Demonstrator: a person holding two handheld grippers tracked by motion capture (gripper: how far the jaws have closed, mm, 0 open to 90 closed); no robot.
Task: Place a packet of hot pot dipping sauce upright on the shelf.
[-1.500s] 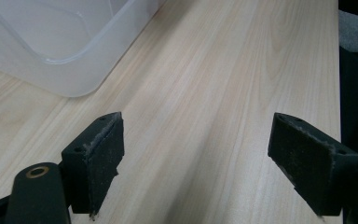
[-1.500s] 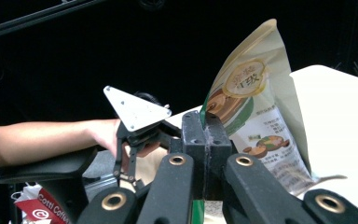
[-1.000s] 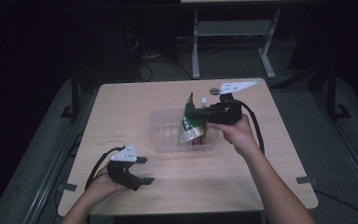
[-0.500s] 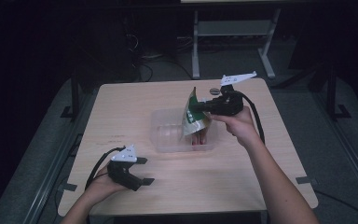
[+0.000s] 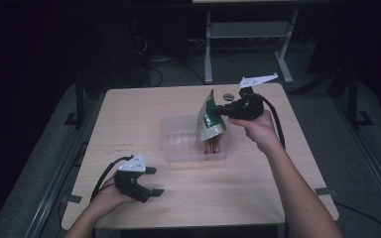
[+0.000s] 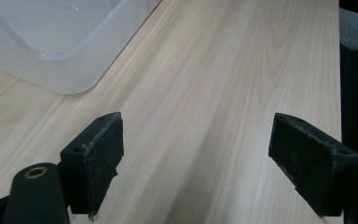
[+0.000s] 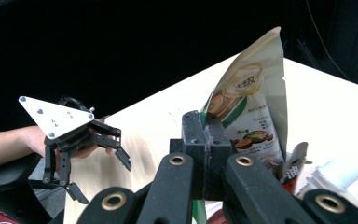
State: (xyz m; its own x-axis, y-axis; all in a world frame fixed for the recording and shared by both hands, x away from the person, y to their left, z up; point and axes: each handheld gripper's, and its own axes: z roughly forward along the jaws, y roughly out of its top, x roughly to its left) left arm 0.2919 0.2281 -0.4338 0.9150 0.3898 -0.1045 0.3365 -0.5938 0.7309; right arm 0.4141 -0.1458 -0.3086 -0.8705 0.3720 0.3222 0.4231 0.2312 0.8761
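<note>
Dark room, pale worktop [image 5: 129, 119]. High view: right tool [image 5: 222, 110] clamps pouch [image 5: 209, 119] above clear bin [image 5: 178, 144], red item inside; placing remains. Left gripper view: left tool [image 6: 214, 154] jaws apart, idle near the bin. Right gripper view: jaws together on the pouch's edge.
</note>
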